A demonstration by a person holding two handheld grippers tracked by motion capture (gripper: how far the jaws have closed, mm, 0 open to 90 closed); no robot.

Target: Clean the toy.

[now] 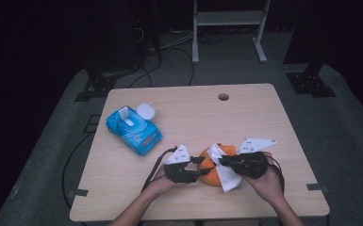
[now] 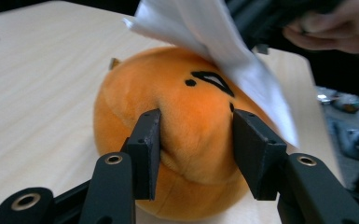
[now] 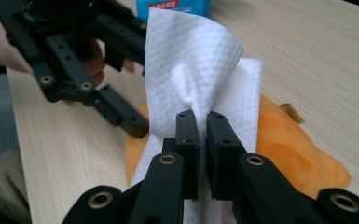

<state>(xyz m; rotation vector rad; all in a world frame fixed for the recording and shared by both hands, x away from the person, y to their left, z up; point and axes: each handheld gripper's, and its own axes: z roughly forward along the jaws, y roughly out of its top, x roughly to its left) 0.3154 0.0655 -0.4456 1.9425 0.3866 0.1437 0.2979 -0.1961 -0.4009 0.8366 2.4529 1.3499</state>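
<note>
- My left gripper has its fingers clenched on the orange plush toy, which lies on the worktop near the front edge.
- My right gripper pinches a white wipe between its fingers, draped over the toy.
- A blue wipe pack sits well apart, to the left.

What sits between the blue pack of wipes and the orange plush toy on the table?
Nothing: in the high view, bare tabletop separates the wipes pack from the orange plush toy.
</note>
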